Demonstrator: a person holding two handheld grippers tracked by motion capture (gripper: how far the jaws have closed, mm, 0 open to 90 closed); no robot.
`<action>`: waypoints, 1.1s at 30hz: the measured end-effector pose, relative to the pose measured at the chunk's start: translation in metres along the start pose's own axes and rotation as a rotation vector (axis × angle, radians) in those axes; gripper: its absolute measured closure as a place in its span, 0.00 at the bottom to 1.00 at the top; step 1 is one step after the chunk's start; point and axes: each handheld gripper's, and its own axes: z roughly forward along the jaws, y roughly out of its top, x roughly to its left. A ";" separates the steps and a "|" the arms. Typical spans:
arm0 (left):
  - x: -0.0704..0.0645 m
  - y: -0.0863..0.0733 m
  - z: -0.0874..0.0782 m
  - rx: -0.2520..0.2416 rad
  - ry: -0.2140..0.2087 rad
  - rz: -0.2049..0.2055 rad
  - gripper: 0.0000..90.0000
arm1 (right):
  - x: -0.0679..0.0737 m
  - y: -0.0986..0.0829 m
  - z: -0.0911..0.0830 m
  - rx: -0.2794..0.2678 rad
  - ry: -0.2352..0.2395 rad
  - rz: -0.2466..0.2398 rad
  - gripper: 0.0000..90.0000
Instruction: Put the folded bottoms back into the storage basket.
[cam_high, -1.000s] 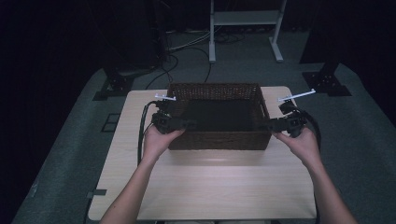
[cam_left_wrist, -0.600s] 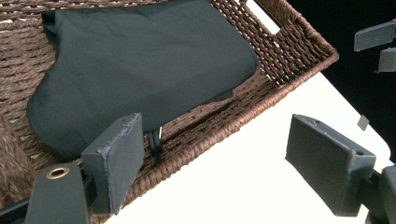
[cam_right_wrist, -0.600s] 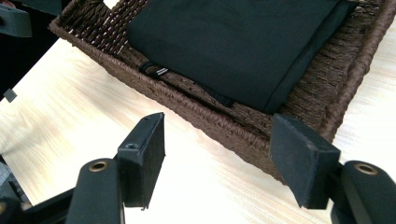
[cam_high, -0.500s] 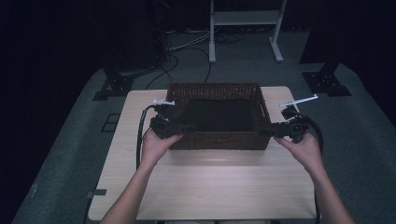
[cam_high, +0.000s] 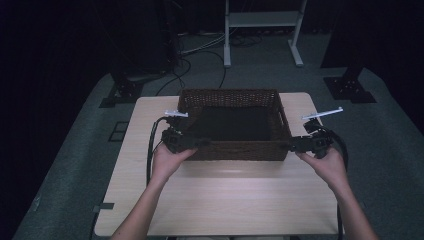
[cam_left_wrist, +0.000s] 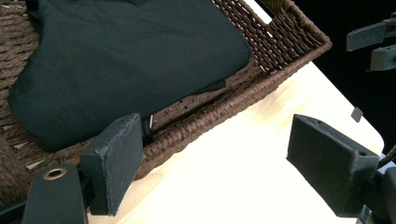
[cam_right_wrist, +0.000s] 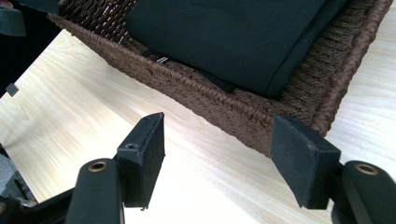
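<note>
Where carpet (cam_high: 75, 165) darkens, pale table (cam_high: 225, 200), basket (cam_high: 235, 150)

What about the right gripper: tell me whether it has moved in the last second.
Yes. The right gripper has slid toward the person along the basket's right side, to its near right corner.

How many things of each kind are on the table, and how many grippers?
Baskets: 1, basket
Black cloths: 1, cloth inside the basket
Grippers: 2, left gripper and right gripper, both open at the basket's near corners
Total: 4
</note>
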 end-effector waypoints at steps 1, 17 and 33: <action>-0.001 -0.001 0.000 0.000 -0.001 0.001 0.19 | 0.000 -0.001 0.000 0.000 0.001 -0.003 0.39; -0.006 -0.012 -0.004 -0.005 -0.011 0.007 0.19 | 0.004 -0.013 0.001 0.004 0.004 -0.006 0.39; -0.010 -0.025 -0.006 -0.008 -0.020 0.009 0.18 | 0.004 -0.028 0.004 0.006 0.011 0.000 0.38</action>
